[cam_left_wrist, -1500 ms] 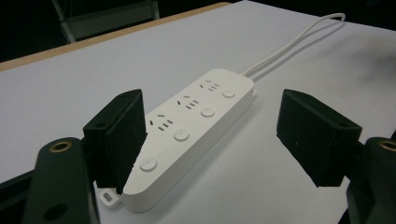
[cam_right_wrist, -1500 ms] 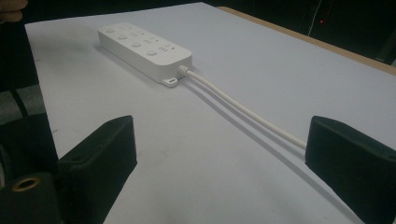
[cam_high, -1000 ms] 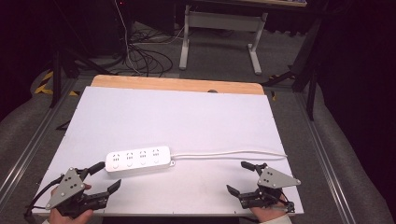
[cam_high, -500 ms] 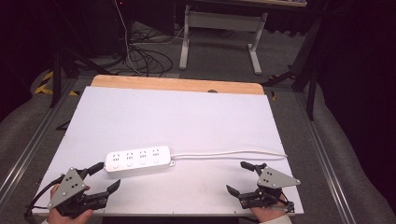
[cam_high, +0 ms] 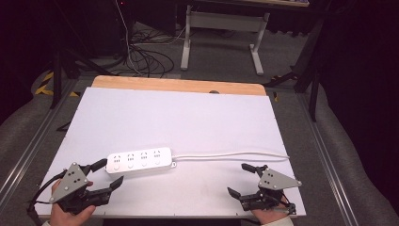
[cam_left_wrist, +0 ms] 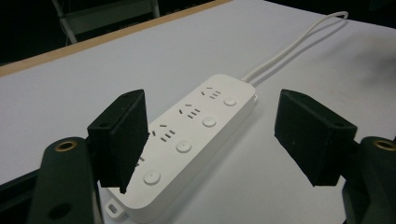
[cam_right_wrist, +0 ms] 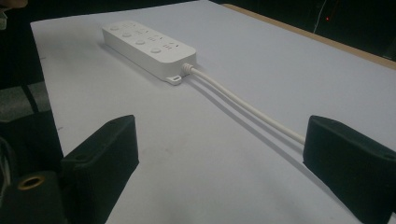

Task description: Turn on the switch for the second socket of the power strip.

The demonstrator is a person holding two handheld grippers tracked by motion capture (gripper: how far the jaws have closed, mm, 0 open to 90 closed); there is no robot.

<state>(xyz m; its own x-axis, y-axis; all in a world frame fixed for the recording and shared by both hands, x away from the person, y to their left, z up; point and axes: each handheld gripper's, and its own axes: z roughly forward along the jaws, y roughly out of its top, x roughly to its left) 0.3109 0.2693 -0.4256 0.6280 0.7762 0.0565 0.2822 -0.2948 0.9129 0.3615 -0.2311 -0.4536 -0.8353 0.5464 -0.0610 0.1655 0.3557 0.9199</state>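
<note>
**Approaching the power strip with both grippers open**

Spanning the scene, my white table carries the power strip near its front left, its cord trailing right. My left gripper, jaws spread and empty, sits just beside it; I should straddle its width squarely. My right gripper waits open near the cord.

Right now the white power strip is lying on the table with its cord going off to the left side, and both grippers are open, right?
Not quite: the power strip does lie on the table, but its cord runs off to the right, as the high view shows. Both the left gripper and the right gripper are open.
</note>
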